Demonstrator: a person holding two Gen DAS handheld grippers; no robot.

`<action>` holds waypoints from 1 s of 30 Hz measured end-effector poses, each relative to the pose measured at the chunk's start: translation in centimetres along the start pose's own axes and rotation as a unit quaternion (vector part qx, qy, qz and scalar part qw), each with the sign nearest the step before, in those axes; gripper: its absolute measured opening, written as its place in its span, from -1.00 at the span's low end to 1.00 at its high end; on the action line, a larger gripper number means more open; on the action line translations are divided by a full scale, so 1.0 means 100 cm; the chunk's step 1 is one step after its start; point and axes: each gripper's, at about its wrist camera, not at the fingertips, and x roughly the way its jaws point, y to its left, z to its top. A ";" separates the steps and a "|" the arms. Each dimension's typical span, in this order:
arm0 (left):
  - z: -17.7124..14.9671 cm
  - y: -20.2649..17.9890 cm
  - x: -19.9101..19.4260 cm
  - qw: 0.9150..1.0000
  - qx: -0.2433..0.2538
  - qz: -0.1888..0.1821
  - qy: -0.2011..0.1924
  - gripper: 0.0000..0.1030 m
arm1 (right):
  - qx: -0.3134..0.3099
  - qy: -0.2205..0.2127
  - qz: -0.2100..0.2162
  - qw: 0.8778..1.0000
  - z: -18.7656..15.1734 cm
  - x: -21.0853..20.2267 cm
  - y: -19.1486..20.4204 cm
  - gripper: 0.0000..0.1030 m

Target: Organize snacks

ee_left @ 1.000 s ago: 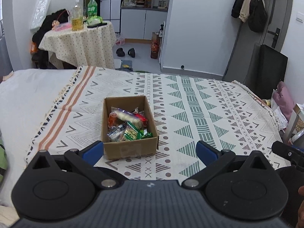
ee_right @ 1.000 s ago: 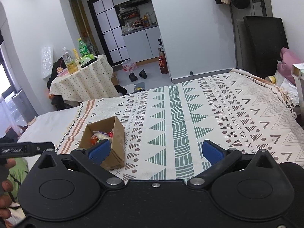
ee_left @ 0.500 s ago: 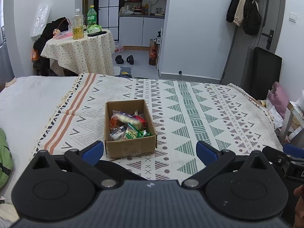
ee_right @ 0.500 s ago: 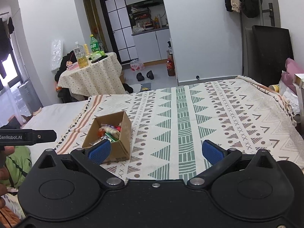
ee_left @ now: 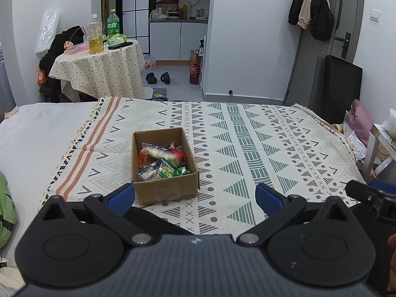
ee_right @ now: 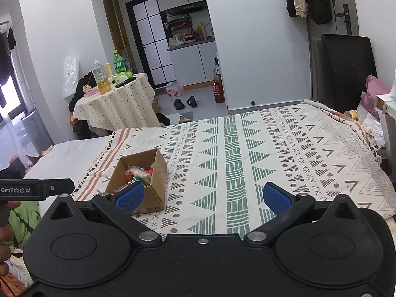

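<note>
Both wide open and empty: left gripper, right gripper. Wrapped snacks inside cardboard box on patterned blanket.

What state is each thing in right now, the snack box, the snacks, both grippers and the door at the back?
Cardboard box: open-topped, upright on the patterned blanket.
Snacks: piled inside the box, none on the blanket.
Left hand-held gripper: open, empty.
Right hand-held gripper: open, empty.
Grey door: closed.
Green bottle: upright, capped, on the round table.

A patterned blanket covers the bed, carrying a cardboard box.
</note>
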 end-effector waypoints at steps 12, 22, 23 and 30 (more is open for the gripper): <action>-0.001 -0.002 0.002 1.000 0.001 0.000 0.005 1.00 | -0.007 0.001 -0.003 1.000 0.001 0.001 0.000 1.00; -0.002 0.000 0.001 1.000 -0.004 -0.001 0.005 1.00 | -0.013 -0.008 -0.005 1.000 0.002 -0.003 0.002 1.00; -0.002 0.001 0.000 1.000 -0.005 -0.001 0.004 1.00 | -0.013 -0.008 -0.005 1.000 0.002 -0.003 0.003 1.00; -0.002 0.001 -0.001 1.000 -0.006 -0.002 0.005 1.00 | -0.013 -0.007 -0.007 1.000 0.002 -0.003 0.004 1.00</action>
